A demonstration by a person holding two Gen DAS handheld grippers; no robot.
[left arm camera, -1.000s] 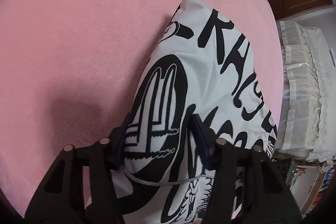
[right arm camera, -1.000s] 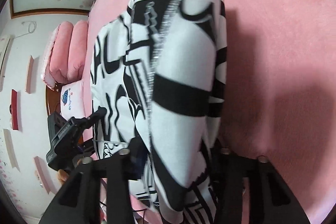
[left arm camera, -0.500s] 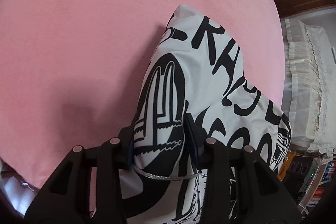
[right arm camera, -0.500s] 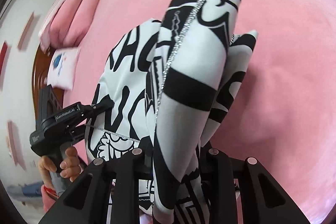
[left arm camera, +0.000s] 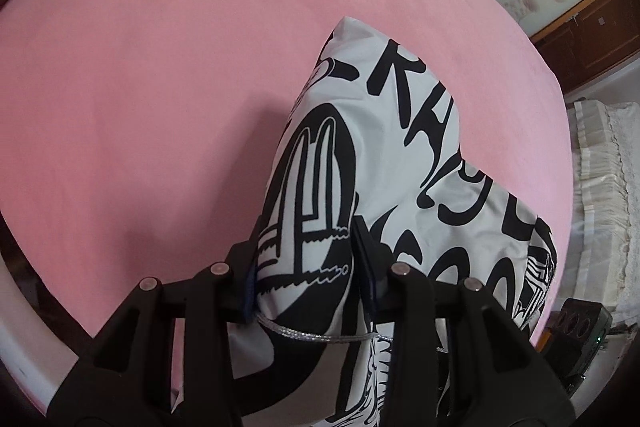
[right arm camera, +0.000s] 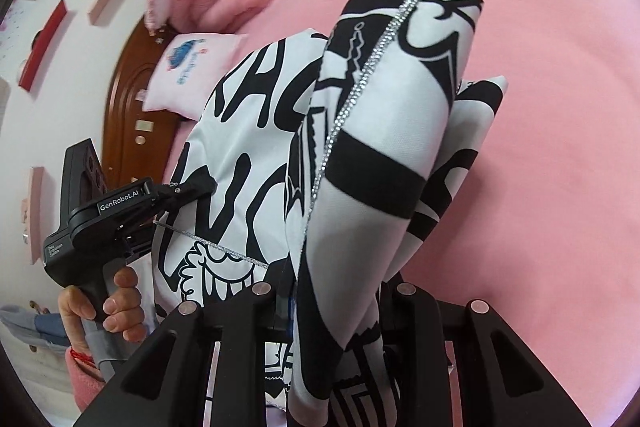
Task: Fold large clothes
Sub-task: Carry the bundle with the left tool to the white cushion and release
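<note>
I have the black-and-white printed garment (left arm camera: 404, 155) lifted over the pink bed (left arm camera: 160, 75), left gripper (left arm camera: 304, 267) and right gripper (right arm camera: 336, 291) each clamped on its edge. Next, I judge, lay it flat.

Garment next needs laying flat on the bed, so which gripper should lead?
Probably right gripper: it pinches the garment over open pink bed; the left gripper holds fabric nearer the edge.

The right gripper (right arm camera: 334, 291) clamps a bunched white garment with bold black print (right arm camera: 384, 131), held above the pink bedsheet (right arm camera: 560, 75); the left gripper (right arm camera: 188, 189) pinches another edge.
</note>
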